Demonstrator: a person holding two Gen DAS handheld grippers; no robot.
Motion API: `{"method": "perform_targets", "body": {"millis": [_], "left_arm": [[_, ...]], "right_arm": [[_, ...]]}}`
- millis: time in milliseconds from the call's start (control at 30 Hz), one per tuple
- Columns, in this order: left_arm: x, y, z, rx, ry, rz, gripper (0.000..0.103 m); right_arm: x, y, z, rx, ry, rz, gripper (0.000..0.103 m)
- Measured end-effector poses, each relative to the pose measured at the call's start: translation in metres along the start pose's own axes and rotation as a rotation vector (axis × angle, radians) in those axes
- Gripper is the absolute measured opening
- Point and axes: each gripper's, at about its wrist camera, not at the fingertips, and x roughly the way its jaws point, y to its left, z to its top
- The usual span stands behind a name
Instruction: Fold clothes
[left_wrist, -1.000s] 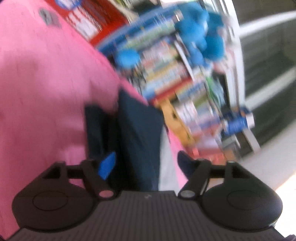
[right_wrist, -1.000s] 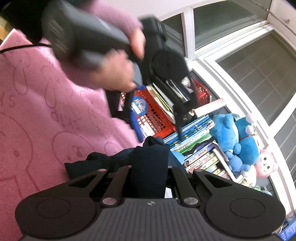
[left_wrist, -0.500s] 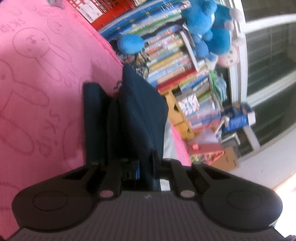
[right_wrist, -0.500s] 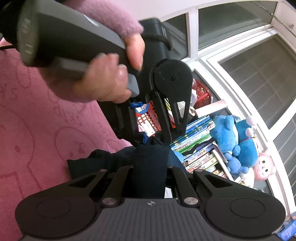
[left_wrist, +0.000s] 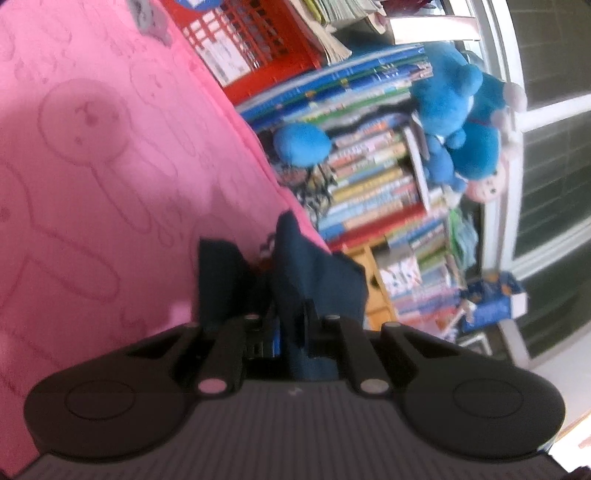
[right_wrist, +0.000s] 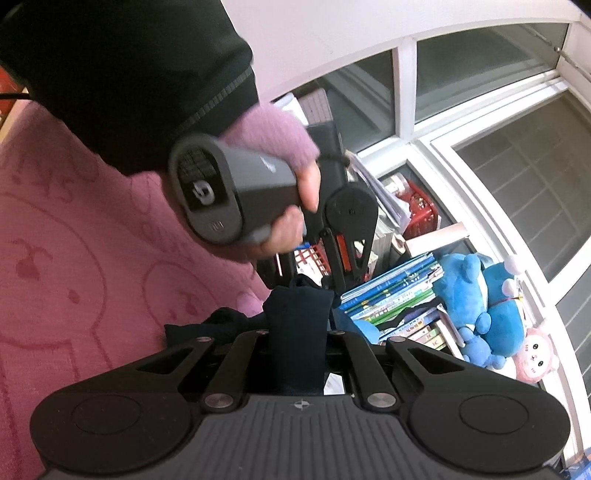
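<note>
Each camera sits just behind its own tongs, very close to the dark cloth (left_wrist: 317, 273), looking out toward the blue plush toy (left_wrist: 458, 122) and books (right_wrist: 399, 288) that both views share.

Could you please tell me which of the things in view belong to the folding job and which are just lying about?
Part of the job:
- dark navy garment
- left gripper, shut on it
- right gripper, shut on it
- pink blanket beneath

Just lying about:
- red basket
- stacked books
- blue plush toys
- pink plush toy
</note>
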Motion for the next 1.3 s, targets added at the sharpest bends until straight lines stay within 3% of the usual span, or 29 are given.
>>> {"method": "perform_targets", "body": {"millis": [100, 167, 200, 267, 367, 500, 600, 700, 833, 867, 1033, 1100, 1200, 1267, 1300], "left_arm": [[-0.008, -0.014, 0.004, 0.063, -0.091, 0.099, 0.015], [-0.023, -0.029, 0.004, 0.119, -0.175, 0.181, 0.015], [-0.03, -0.037, 0.003, 0.149, -0.215, 0.219, 0.015], [-0.045, -0.063, -0.009, 0.271, -0.253, 0.246, 0.015], [-0.058, -0.106, -0.043, 0.481, -0.259, 0.247, 0.02], [-0.063, -0.132, -0.093, 0.6, -0.21, 0.242, 0.024], [-0.056, -0.128, -0.126, 0.708, -0.144, 0.314, 0.025], [-0.048, -0.104, -0.134, 0.71, -0.109, 0.453, 0.026], [-0.061, -0.072, -0.114, 0.571, -0.164, 0.645, 0.024], [-0.066, -0.073, -0.113, 0.589, -0.18, 0.701, 0.024], [-0.072, -0.129, -0.157, 0.962, -0.234, 0.674, 0.027], [-0.07, -0.15, -0.179, 1.133, -0.239, 0.629, 0.031], [-0.055, -0.173, -0.22, 1.349, -0.138, 0.484, 0.036], [-0.043, -0.18, -0.243, 1.451, -0.041, 0.41, 0.036], [-0.037, -0.18, -0.253, 1.499, -0.004, 0.387, 0.036]], "right_arm": [[-0.005, -0.003, 0.0, 0.008, -0.02, 0.0, 0.019], [-0.013, -0.008, 0.001, 0.033, -0.037, 0.022, 0.044], [-0.017, -0.011, 0.001, 0.051, -0.045, 0.039, 0.05], [-0.024, -0.02, 0.003, 0.096, -0.061, 0.086, 0.053], [-0.034, -0.038, 0.004, 0.191, -0.068, 0.177, 0.055], [-0.053, -0.072, -0.01, 0.337, -0.068, 0.271, 0.061], [-0.073, -0.102, -0.04, 0.452, -0.027, 0.291, 0.064], [-0.097, -0.126, -0.074, 0.54, 0.037, 0.254, 0.066], [-0.119, -0.141, -0.117, 0.586, 0.157, 0.193, 0.067], [-0.119, -0.143, -0.126, 0.596, 0.189, 0.187, 0.067], [-0.112, -0.136, -0.148, 0.671, 0.272, 0.155, 0.066], [-0.105, -0.139, -0.152, 0.722, 0.289, 0.158, 0.063], [-0.095, -0.145, -0.159, 0.811, 0.315, 0.174, 0.045], [-0.089, -0.149, -0.164, 0.871, 0.332, 0.185, 0.021], [-0.086, -0.151, -0.167, 0.9, 0.341, 0.191, 0.019]]}}
